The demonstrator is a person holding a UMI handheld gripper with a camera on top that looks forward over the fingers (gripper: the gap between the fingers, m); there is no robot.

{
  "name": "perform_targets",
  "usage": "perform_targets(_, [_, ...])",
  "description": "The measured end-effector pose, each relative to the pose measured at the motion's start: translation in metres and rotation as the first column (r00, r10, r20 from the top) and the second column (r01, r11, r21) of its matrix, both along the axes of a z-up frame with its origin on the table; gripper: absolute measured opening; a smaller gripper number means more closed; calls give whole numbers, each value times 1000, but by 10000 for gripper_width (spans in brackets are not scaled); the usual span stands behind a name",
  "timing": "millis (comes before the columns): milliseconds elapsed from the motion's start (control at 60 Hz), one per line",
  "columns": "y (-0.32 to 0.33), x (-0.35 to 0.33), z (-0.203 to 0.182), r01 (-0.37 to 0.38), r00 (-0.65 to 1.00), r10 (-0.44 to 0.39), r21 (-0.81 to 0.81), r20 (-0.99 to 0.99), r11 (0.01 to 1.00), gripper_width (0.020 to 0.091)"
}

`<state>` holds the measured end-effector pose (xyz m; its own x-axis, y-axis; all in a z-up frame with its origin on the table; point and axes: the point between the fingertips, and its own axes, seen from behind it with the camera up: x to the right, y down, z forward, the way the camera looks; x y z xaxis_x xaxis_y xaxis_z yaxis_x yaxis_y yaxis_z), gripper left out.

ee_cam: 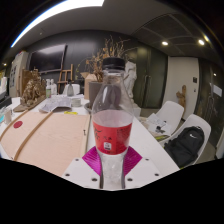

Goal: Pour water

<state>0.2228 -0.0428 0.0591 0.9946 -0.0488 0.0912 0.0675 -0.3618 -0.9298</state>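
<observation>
A clear bottle (pixel 112 120) with a red label and black cap is held upright between the pink pads (pixel 96 160) of the gripper (pixel 112 168), which is closed on its lower body, above a pale table (pixel 45 140) with white chairs (pixel 190 135) beside it.

We see clear plastic bottle (pixel 112 115) upright, close in front, dark cap on, red label band around middle (print unreadable). Bottle stands between gripper (pixel 112 160) pads, over near edge of pale table (pixel 45 140).
</observation>
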Motion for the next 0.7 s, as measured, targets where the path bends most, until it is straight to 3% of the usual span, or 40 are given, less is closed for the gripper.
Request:
perform_targets(183, [12, -9, 44, 30, 994, -32, 21, 105, 999, 233])
perform_targets(483, [43, -98, 176, 20, 897, -71, 120, 437, 993, 233])
perform_targets(567, [52, -142, 211, -10, 827, -65, 129, 559, 992, 232])
perform_targets(700, [76, -236, 248, -119, 661, -6, 112, 750, 987, 231])
